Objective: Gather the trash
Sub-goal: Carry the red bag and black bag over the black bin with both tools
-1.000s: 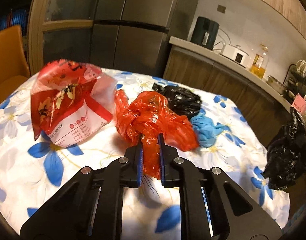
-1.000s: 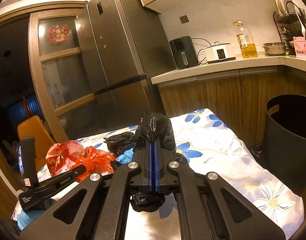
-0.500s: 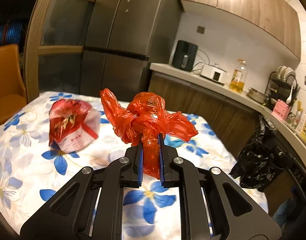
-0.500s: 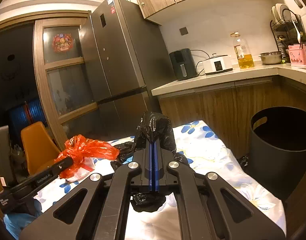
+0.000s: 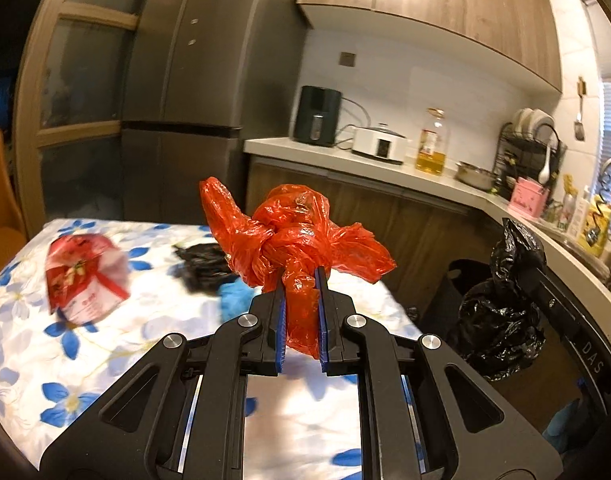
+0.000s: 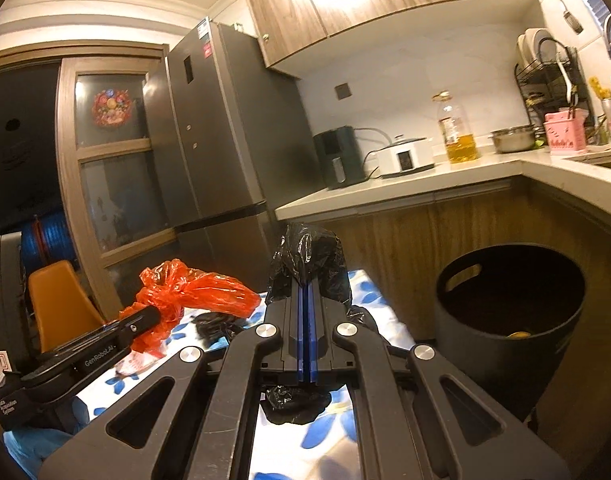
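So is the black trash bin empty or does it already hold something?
Nearly empty: the black trash bin stands open-topped, with one small yellowish scrap visible inside; the rest looks dark and bare.

Each black claw (image 5: 301, 276) has blue pads (image 6: 305, 320), silver screws and white "GenRobot.AI" lettering.

Crinkly glossy red plastic bag (image 5: 301, 236), shiny black plastic bag (image 6: 309, 260), matt black bin (image 6: 509, 320)

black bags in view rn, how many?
2. One black bag is clamped in the right claw, in the air near the bin. A second black bag lies on the table. More may be hidden behind the claws.
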`<state>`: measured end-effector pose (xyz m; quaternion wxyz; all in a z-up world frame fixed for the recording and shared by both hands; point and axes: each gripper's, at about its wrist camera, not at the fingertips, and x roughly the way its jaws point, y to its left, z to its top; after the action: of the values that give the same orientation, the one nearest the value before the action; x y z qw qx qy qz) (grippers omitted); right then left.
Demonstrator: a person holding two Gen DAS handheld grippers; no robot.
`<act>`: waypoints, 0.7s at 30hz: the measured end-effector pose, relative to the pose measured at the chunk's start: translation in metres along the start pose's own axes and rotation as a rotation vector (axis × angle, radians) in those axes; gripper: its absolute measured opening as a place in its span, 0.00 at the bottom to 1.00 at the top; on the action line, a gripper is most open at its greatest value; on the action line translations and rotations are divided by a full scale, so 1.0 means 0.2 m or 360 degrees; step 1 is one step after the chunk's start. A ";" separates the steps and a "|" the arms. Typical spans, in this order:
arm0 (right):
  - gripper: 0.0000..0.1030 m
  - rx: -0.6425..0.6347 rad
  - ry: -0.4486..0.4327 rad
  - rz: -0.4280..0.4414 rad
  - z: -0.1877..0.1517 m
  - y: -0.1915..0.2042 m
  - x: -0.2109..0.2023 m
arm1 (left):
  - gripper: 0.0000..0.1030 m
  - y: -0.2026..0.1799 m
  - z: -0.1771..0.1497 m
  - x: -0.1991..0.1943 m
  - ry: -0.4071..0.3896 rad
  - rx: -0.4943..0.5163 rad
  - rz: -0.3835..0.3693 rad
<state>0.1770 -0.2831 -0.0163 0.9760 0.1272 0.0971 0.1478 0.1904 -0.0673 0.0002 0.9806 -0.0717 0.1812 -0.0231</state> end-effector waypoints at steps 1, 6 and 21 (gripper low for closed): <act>0.03 0.0002 -0.0014 -0.0019 0.01 -0.03 -0.01 | 0.11 -0.04 0.01 0.01 -0.0002 0.0015 -0.0018; 0.03 0.0006 -0.0070 -0.0095 0.07 -0.13 -0.06 | 0.11 -0.20 0.04 0.06 -0.0010 0.0073 -0.0098; 0.03 0.0010 -0.0188 -0.0353 0.20 -0.47 -0.15 | 0.11 -0.67 0.10 0.22 -0.0037 0.0224 -0.0322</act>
<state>0.1828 -0.3887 0.0001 0.9900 0.1272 0.0534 0.0308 0.2357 -0.2003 0.0228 0.9778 -0.0209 0.1597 -0.1338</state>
